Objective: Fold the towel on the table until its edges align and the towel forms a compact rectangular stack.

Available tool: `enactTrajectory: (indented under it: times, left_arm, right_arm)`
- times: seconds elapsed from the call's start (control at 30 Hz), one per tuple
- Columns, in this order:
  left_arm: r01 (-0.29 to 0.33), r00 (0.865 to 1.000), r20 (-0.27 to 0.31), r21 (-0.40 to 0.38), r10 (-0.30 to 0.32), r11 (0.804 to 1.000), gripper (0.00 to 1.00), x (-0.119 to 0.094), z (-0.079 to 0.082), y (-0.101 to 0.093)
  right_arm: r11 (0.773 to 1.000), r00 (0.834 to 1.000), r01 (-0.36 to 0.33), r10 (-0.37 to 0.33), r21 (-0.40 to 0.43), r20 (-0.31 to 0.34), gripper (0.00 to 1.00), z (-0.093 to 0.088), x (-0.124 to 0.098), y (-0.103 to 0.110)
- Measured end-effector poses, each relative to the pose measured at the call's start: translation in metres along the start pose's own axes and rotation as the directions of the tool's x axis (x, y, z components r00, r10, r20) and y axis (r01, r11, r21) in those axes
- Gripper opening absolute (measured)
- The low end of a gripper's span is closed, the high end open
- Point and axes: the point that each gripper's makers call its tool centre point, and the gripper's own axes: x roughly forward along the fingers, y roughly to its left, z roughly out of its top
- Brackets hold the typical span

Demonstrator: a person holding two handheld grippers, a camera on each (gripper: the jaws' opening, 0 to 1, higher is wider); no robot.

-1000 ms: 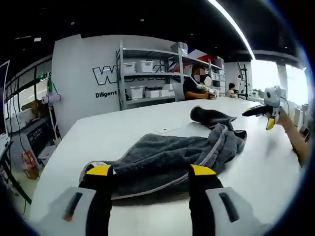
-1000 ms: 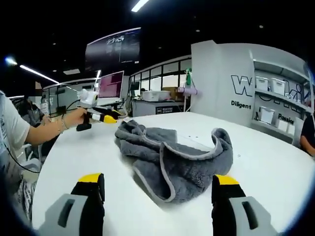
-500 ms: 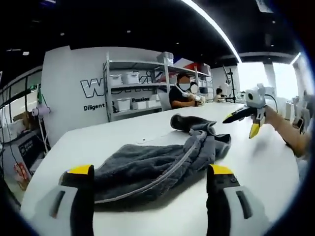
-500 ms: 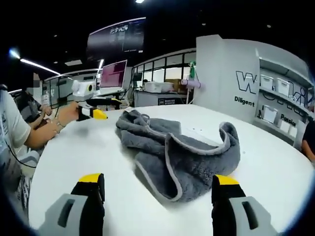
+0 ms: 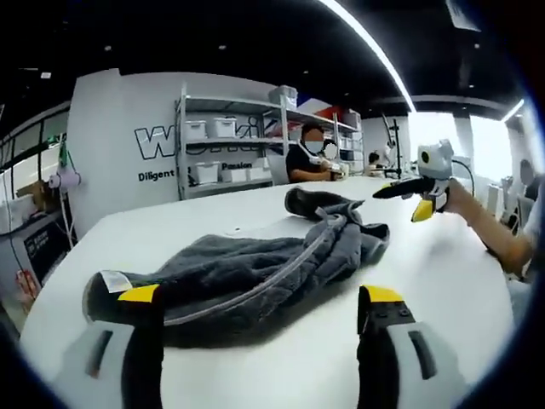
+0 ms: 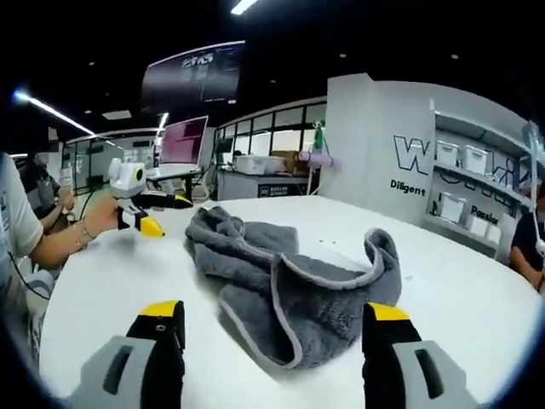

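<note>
The grey towel (image 5: 255, 273) is lying crumpled in the middle of the white worktop (image 5: 443, 281), bunched into loose humps with its lighter hem curling across the top, so nothing is aligned yet. In the left gripper view a white label (image 5: 113, 281) is sticking out at the towel's near left corner.

The left hand-held gripper (image 5: 260, 294) is hovering low at the near edge of the towel, jaws spread wide and gripping nothing. It is probably lining up on that corner, since the label end is the nearest free edge to pinch. The right hand-held gripper (image 6: 268, 311) is sitting on the opposite side of the towel, jaws also spread wide and holding nothing, facing a rounded fold of cloth.

Each one is showing up in the other's view, raised above the worktop beyond the far end of the towel: right one (image 5: 413, 192), left one (image 6: 140, 217). The two are approaching from opposite sides, likely so the cloth can be pulled flat between them before any fold.

Far behind are a shelving unit (image 5: 230, 141) and a seated person (image 5: 308, 162).
</note>
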Motion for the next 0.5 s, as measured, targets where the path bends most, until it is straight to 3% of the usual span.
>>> enactTrajectory:
  times: [0.23, 0.37, 0.43, 0.5]
  left_arm:
    - [0.016, 0.999, 0.043, -0.027, -0.015, 0.999, 0.99, -0.003, 0.007, -0.004]
    - [0.015, 0.999, 0.032, -0.030, -0.014, 0.999, 0.98, -0.002, 0.004, -0.002]
    - [0.013, 1.000, 0.028, -0.047, -0.012, 0.999, 0.98, -0.002, 0.002, 0.001]
    - [0.016, 0.999, 0.030, -0.062, -0.014, 0.998, 0.98, -0.002, 0.002, 0.003]
  right_arm:
    - [0.999, 1.000, 0.011, -0.011, 0.041, 0.004, 0.85, -0.002, 0.001, -0.004]
    - [0.996, 0.998, 0.060, -0.062, 0.072, 0.023, 0.86, -0.002, 0.004, -0.013]
    - [0.988, 0.990, 0.138, -0.140, 0.073, 0.021, 0.83, -0.003, 0.003, -0.025]
    - [0.985, 0.988, 0.146, -0.150, 0.087, 0.037, 0.81, -0.001, 0.003, -0.027]
